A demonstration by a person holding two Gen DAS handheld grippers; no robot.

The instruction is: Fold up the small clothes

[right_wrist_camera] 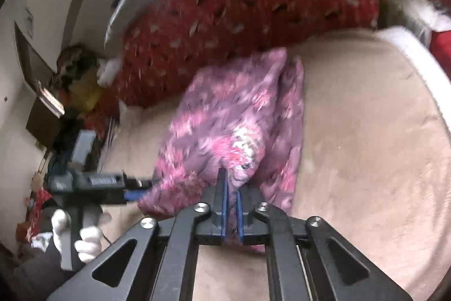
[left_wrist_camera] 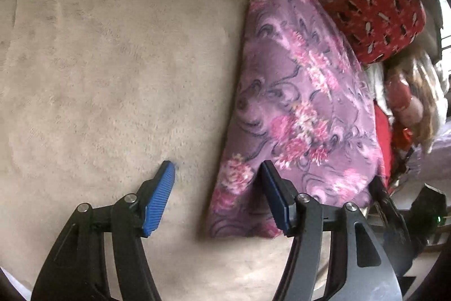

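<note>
- right tool (right_wrist_camera: pixel 231 205) is clenched on the near edge of the purple cloth (right_wrist_camera: pixel 234 129); only its own cam shows that
- left tool (left_wrist_camera: pixel 217 196) is spread wide, holding nothing, straddling the cloth's (left_wrist_camera: pixel 298 103) left edge
- cloth lies on the beige blanket (left_wrist_camera: pixel 112 61), far end against the red pillow (right_wrist_camera: pixel 239 4)
- lots of bare blanket left of the cloth

We hold our left gripper (left_wrist_camera: pixel 217 182) with blue-padded jaws spread wide beside the purple floral fleece garment (left_wrist_camera: pixel 296 103), our right gripper (right_wrist_camera: pixel 231 205) clamped on it.
</note>
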